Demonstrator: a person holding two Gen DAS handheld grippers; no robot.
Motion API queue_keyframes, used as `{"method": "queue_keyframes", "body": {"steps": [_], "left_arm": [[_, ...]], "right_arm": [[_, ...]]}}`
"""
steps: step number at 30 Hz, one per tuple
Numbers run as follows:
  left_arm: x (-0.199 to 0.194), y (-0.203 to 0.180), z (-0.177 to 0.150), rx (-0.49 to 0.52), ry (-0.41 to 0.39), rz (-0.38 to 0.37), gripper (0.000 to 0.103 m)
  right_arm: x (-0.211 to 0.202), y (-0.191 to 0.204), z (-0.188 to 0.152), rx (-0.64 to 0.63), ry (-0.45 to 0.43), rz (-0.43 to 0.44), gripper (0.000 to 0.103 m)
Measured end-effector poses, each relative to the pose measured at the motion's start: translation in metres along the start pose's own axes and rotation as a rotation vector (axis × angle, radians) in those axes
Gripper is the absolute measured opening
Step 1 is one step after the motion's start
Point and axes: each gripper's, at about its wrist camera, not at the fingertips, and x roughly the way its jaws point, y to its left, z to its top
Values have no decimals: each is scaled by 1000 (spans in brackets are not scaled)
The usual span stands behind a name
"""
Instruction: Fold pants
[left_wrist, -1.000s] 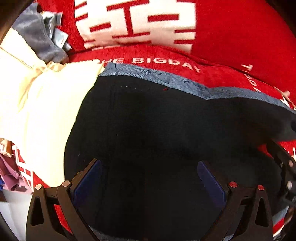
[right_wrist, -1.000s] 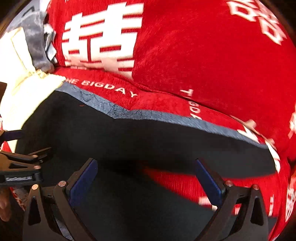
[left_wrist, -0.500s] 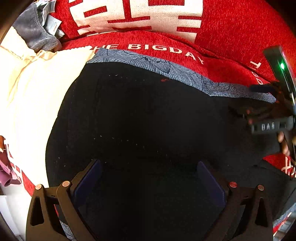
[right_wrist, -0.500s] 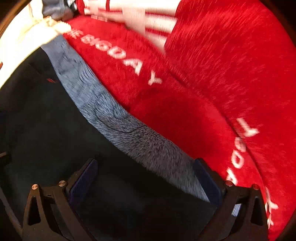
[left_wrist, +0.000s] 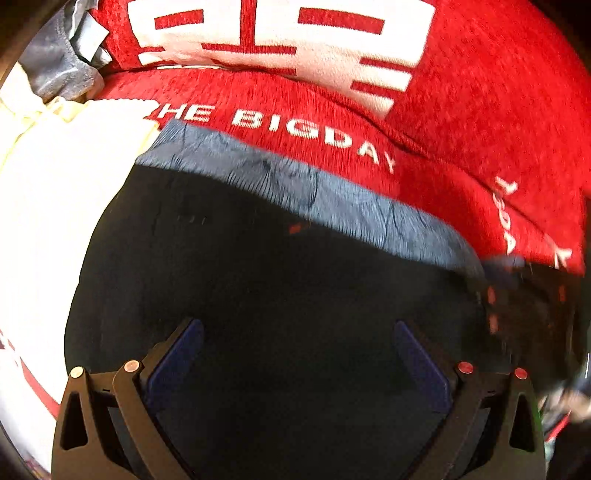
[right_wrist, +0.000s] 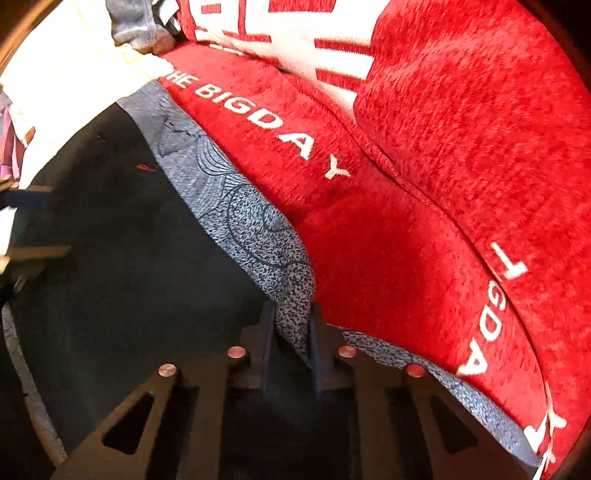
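A: How do the pants (left_wrist: 258, 295) look?

B: Dark, nearly black, spread broad and mostly flat on the red cover (left_wrist: 295, 107). Along their far edge runs a blue-grey band (right_wrist: 236, 214) with a fine speckle and thin curved dark lines. A tiny red mark sits on the dark cloth just below that band.

A: And the band's end?

B: In the right wrist view it narrows to a pinched, lifted fold. The right gripper (right_wrist: 290, 343) has its fingers together, clamped on that fold of the band. More of the band trails off to the right of the fingers, along the cover.

A: The other gripper?

B: The left gripper (left_wrist: 295, 350) sits over the dark cloth, its blue-padded fingers (left_wrist: 177, 354) wide apart, with only the pants between them.

A: Around the pants?

B: A cream cloth (left_wrist: 55, 206) lies against their left side. Beyond the band, the cover reads "THE BIGDAY" in white. Behind that leans a red cushion (right_wrist: 480, 110), and a grey garment (left_wrist: 62, 62) is bunched at the far left corner.
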Motion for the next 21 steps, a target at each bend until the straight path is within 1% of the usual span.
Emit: {"method": "queue_keyframes", "body": {"steps": [1, 3, 5, 6, 8, 10, 11, 12, 14, 15, 16, 17, 18, 19, 20, 21], "left_arm": [[3, 2, 8, -34, 11, -22, 103], [8, 6, 19, -98, 24, -38, 103], [12, 10, 32, -163, 23, -52, 103], [12, 11, 36, -191, 20, -69, 103], [18, 12, 46, -235, 35, -102, 103], [28, 11, 53, -276, 60, -120, 103], [35, 10, 57, -281, 74, -112, 103], [42, 5, 60, -265, 92, -71, 103], [50, -14, 65, -167, 97, 29, 103], [54, -22, 66, -123, 114, 78, 101], [56, -29, 64, -90, 119, 145, 95], [54, -36, 63, -61, 105, 220, 75], [52, -40, 61, -40, 90, 240, 50], [47, -44, 58, -22, 79, 216, 37], [40, -45, 54, -29, 75, 189, 27], [29, -43, 48, -43, 52, 186, 22]], "right_arm": [[-12, 7, -6, -4, -45, -16, 17], [-28, 20, -15, -19, -99, -55, 16], [-49, 31, -31, -37, -149, -109, 16], [-56, 43, -38, -55, -174, -147, 16], [-65, 54, -50, -71, -200, -188, 16], [-66, 71, -59, -102, -214, -253, 16], [-65, 77, -63, -117, -216, -277, 16], [-63, 84, -66, -135, -215, -310, 16], [-59, 92, -65, -143, -211, -340, 16], [-58, 94, -65, -137, -212, -347, 16], [-58, 92, -64, -113, -218, -348, 16], [-61, 90, -64, -92, -224, -343, 16], [-67, 87, -63, -65, -235, -338, 16], [-72, 86, -63, -49, -245, -336, 16], [-76, 85, -64, -40, -255, -338, 14], [-84, 86, -65, -28, -270, -343, 13]]}}
